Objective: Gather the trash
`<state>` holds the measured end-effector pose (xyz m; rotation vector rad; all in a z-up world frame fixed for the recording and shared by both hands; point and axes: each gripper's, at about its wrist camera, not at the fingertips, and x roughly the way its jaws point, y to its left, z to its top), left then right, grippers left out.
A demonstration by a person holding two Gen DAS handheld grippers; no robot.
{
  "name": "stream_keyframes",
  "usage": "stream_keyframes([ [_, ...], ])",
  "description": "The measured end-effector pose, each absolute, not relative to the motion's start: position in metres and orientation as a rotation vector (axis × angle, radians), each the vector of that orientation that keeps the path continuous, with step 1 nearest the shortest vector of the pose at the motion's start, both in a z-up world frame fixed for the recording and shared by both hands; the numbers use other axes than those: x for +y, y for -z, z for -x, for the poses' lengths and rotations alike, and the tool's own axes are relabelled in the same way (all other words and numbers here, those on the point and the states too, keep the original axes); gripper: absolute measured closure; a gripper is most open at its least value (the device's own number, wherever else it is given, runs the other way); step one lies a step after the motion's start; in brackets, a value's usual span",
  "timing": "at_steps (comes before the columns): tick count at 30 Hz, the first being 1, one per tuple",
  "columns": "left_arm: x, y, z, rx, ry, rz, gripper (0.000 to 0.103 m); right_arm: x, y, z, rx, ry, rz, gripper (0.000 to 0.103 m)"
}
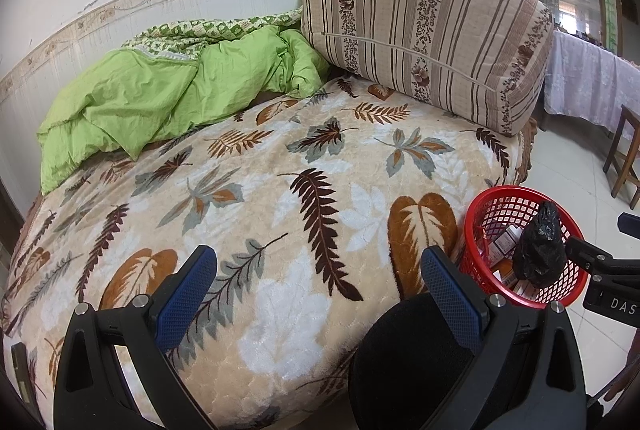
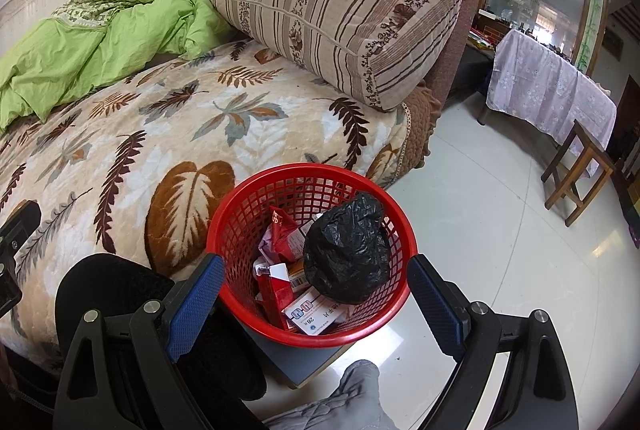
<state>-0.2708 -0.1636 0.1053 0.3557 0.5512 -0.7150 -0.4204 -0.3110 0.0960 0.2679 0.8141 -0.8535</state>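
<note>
- A red mesh basket (image 2: 240,230) stands beside the bed (image 2: 132,134), at 6 o'clock in the right wrist view and at 4 o'clock in the left wrist view, resting on a small grey board (image 2: 304,362) above the pale tiled floor (image 2: 500,238).
- A crumpled black plastic bag (image 2: 348,250) sits on top of the trash inside the basket, toward its 3 o'clock side; red packets (image 2: 282,230) and a white printed box (image 2: 312,314) lie beneath and beside it.
- The right tongs (image 2: 316,306) stand wide open, blue pads either side of the basket's near rim, gripping nothing.
- The left tongs (image 1: 320,294) also stand wide open and empty, poised over the leaf-patterned blanket (image 1: 280,190) covering the bed.
- A rumpled green quilt (image 1: 160,90) lies at 10 o'clock on the bed against the wall; a striped floral bolster (image 1: 432,42) leans at 1 o'clock against the headboard.
- A bench draped in pale lilac cloth (image 2: 552,90) and a wooden stool (image 2: 580,170) stand at 3 o'clock across the floor.
- A grey sleeve (image 2: 344,402) shows at 6 o'clock, below the basket.
</note>
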Motion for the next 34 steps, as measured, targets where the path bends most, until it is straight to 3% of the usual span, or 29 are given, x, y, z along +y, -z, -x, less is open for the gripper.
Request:
stream_keyframes([
  [7, -0.143, -0.108, 0.246, 0.581, 0.638, -0.295, 0.002, -0.313, -0.104, 0.394, 0.81, 0.758, -0.227, 0.009],
  [17, -0.055, -0.091, 0.148, 0.74, 0.296, -0.14, 0.002, -0.269, -0.113, 0.256, 0.824, 0.393, -0.114, 0.009],
  [27, -0.01, -0.023, 0.048, 0.996, 0.136, -0.042, 0.002, -0.211, -0.045, 0.087, 0.997, 0.276, -0.097, 0.009],
  [34, -0.005, -0.005, 0.003, 1.023, 0.053, -0.075, 0.001, -0.217, -0.011, 0.022, 1.005, 0.33, -0.103, 0.009],
])
